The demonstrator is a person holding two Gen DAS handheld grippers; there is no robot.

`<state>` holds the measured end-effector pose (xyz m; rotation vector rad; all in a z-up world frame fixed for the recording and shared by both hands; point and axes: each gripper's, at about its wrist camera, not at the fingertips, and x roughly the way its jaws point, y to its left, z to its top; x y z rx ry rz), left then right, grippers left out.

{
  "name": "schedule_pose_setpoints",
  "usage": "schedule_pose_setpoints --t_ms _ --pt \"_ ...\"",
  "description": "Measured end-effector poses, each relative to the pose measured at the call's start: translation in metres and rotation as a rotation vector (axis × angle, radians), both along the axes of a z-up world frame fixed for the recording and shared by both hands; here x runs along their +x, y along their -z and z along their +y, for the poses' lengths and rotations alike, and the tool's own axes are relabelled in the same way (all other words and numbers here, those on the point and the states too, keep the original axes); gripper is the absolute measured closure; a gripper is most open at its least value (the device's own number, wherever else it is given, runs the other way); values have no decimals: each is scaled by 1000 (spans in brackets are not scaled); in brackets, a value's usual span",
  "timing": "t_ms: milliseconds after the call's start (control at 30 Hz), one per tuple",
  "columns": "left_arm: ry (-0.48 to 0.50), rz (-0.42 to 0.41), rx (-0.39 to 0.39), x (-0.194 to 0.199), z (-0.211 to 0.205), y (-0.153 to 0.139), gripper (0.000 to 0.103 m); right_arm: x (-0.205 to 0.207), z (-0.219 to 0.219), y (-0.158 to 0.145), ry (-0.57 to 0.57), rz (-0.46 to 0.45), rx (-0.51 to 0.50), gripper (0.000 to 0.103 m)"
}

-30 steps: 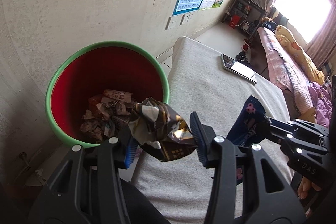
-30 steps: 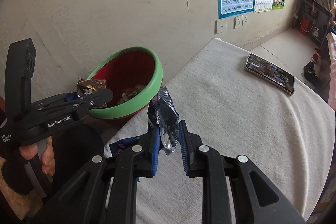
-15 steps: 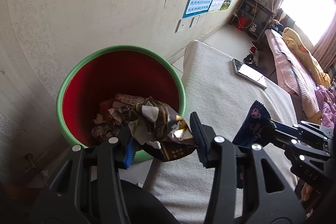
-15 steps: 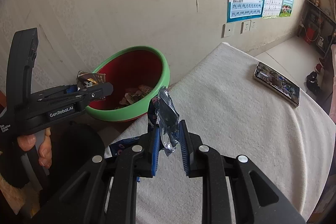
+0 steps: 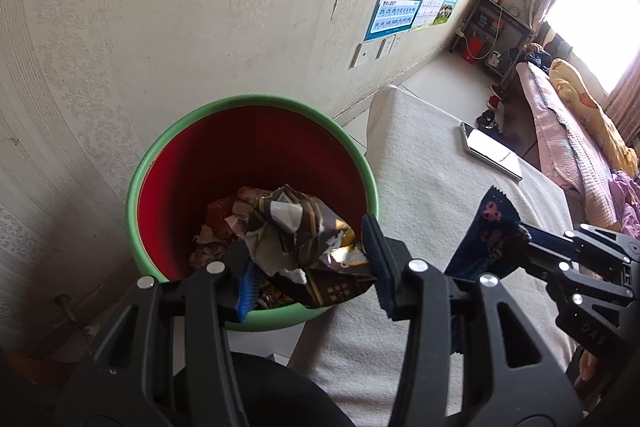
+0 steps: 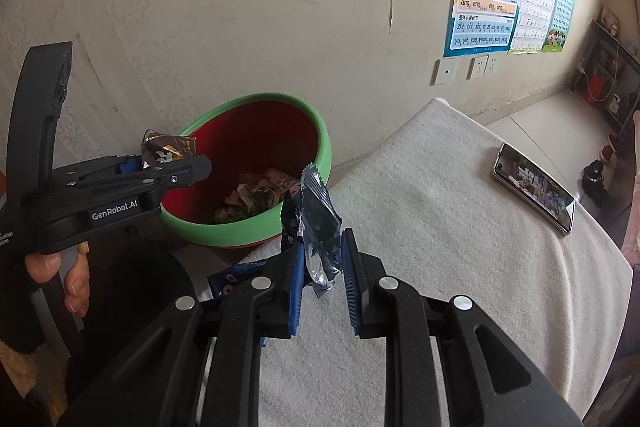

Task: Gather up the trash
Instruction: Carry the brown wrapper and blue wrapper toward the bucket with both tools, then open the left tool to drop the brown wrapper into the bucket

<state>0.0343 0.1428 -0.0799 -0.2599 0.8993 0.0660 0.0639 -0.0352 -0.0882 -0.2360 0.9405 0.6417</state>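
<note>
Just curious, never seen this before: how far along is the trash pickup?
Done: crumpled paper lies in the bin. In hand: left hand-held gripper holds a brown wrapper over it; right hand-held gripper grips a blue wrapper. Left: dropping both.

The left claw [image 5: 308,267] is clamped on a crumpled wrapper [image 5: 300,239], poised over the bin [image 5: 256,103]. The right claw [image 6: 322,275], beside the bin, pinches a dark wrapper [image 6: 318,223].

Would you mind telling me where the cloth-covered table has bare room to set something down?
Bare cloth spans the table between the phone and the bin. The near corner is crowded by the right claw, its wrapper and another wrapper.
</note>
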Motion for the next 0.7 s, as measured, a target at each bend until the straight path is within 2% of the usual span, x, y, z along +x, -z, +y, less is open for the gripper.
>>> schedule_pose_setpoints --t_ms 700 --pt "-100 36 5 19 29 14 59 30 50 -1 -76 -61 -54 84"
